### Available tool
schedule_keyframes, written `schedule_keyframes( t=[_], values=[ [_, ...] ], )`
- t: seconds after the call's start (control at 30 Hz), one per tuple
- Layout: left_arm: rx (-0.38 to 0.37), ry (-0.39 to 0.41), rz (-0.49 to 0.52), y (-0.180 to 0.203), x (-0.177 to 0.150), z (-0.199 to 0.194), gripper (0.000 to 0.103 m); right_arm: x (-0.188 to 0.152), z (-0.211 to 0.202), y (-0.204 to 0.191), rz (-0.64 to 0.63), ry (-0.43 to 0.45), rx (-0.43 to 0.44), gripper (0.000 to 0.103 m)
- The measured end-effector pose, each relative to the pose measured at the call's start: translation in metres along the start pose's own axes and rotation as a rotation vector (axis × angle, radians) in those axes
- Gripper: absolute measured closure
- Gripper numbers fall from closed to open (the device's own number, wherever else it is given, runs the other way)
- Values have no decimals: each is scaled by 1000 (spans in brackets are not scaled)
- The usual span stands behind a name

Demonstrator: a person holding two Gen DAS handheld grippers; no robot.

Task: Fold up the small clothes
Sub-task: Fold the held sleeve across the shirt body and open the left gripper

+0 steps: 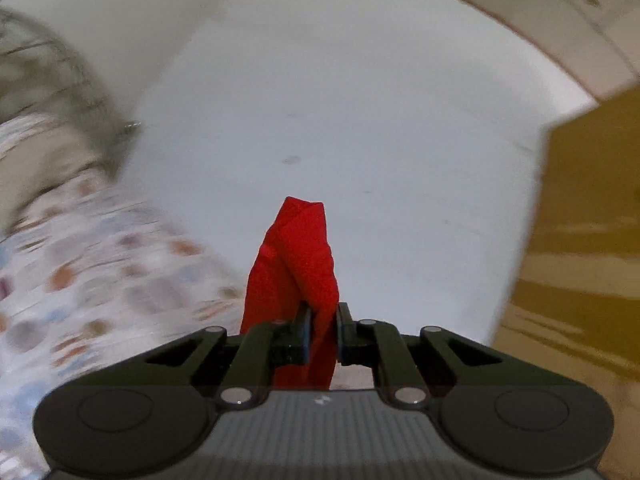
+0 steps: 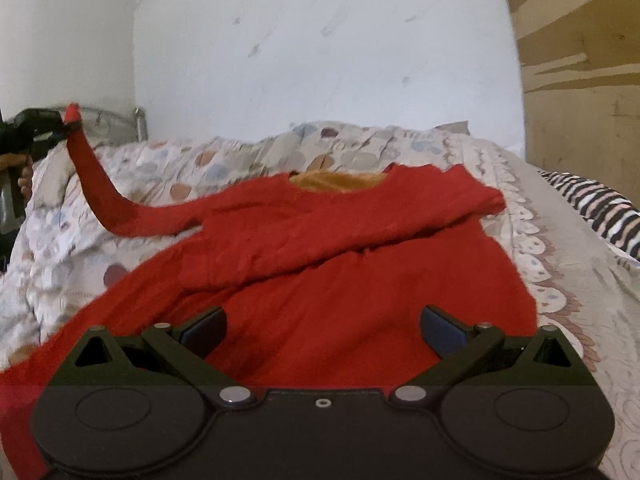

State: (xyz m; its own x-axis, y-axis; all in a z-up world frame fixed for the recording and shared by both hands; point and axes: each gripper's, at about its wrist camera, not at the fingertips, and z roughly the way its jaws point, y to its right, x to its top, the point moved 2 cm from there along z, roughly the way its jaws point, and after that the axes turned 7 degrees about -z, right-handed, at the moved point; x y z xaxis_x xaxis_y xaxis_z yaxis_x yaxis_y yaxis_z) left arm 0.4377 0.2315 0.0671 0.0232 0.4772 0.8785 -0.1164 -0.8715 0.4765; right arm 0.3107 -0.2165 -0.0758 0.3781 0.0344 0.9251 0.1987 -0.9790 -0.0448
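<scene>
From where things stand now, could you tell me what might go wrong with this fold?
1. The left hand-held gripper pinches only the tip of the red sleeve, so it could slip out.
2. The right hand-held gripper hangs open over the red garment, pinning nothing, so pulling may drag it across the patterned bedsheet.

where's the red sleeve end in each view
Left wrist: the long red fabric sleeve sticks up at lower centre, pinched in the left gripper jaws.
Right wrist: it rises at far left to the left gripper.
Shared landmark: the white floral patterned bedsheet.
</scene>
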Motion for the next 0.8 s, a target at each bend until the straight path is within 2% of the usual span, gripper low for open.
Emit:
schedule_keyframes(
  t=[0.1,0.2,0.37,0.5,0.6,0.8],
  values=[
    [-129,-61,55,49,-8,8,91,7,-14,7,41,49,-92,0],
    [-231,-116,99,92,-25,13,91,18,-31,17,27,118,-190,0],
    [-369,-212,168,151,-67,14,92,30,-56,51,91,178,-296,0],
    [-438,-305,210,182,-111,11,92,24,-71,78,117,177,-405,0],
    [-478,-400,229,194,-151,9,92,15,-78,92,144,168,-451,0],
    [-493,-575,310,199,-224,-5,92,-2,-79,108,192,128,-499,0]
  ],
)
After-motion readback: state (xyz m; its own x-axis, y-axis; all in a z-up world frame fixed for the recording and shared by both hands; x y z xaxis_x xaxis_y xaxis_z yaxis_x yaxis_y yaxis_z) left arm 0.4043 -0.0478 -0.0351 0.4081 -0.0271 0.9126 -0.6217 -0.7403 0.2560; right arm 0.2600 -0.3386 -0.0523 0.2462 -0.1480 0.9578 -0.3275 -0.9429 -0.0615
